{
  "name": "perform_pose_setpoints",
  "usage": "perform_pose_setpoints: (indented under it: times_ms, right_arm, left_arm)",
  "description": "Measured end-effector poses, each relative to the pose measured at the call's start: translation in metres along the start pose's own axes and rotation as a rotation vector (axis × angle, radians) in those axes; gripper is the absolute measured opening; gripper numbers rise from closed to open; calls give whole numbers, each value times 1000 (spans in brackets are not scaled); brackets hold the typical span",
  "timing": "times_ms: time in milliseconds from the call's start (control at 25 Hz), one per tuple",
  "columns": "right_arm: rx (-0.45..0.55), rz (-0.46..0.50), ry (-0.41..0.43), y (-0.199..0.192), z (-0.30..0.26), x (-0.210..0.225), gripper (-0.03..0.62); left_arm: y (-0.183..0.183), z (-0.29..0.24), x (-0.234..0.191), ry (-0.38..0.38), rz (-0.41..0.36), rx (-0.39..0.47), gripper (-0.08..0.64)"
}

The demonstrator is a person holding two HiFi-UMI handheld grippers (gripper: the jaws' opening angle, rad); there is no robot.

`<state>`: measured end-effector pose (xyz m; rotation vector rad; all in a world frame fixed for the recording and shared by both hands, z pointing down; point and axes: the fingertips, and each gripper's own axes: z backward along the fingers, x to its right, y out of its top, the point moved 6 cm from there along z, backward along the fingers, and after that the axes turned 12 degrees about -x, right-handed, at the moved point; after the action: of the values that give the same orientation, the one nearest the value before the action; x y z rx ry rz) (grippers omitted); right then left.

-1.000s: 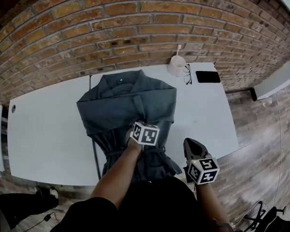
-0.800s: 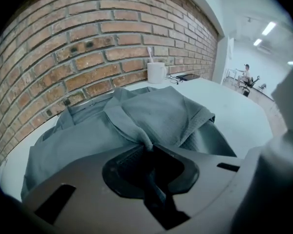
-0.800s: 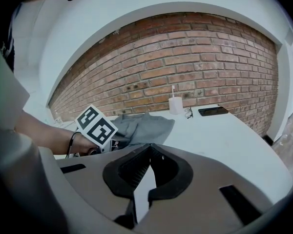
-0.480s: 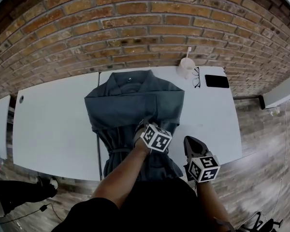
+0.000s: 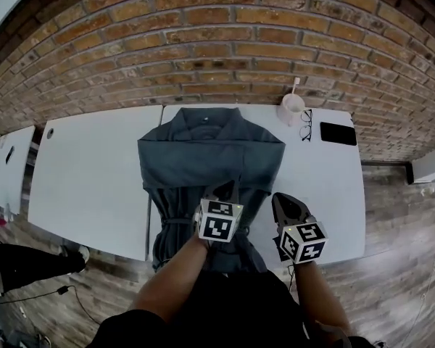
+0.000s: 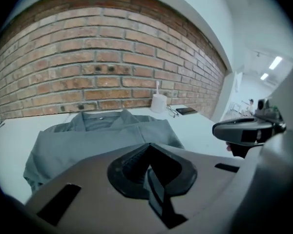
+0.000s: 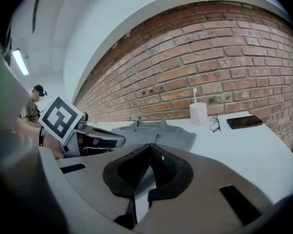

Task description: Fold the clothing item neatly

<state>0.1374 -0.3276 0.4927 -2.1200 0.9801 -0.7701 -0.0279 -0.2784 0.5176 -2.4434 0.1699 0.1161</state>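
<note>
Two empty claws: left gripper (image 5: 228, 188) has just closed on nothing, right gripper (image 5: 284, 199) sits shut. Soft, limp dark grey cloth garment (image 5: 203, 154) overhangs the white tabletop (image 5: 94, 172) at its near edge; probably best pinched at the hem corners.

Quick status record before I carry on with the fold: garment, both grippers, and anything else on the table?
garment: dark grey, spread on white table, collar toward brick wall, hem at near edge
left gripper: over garment's lower half, fingers just closed, shut, nothing between them
right gripper: right of garment, near table edge, shut, empty
clutter: cup, glasses, phone at far right corner, clear of garment
</note>
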Motion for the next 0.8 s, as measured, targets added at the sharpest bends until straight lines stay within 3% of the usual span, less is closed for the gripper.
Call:
perform_pose_setpoints:
  times_ms: [120,240,480,600,800]
  right_arm:
    - [8,73,49,27,-20,1,2]
    - [8,144,88,57,-37,-3,2]
    - [7,289,158,128,-73,-19,2]
    - [-62,291,184,149,-102,-15,2]
    - [-184,274,133,171,-157,14,2]
  left_arm:
    - [9,25,-38,61,79,45,-2]
    - [16,56,-75,141,90,81,-2]
    - [36,83,-158,236,-53,29,-2]
    - [55,79,-199,222,-84,-7,-2]
    - [90,38,-254,180,-177,-69,3]
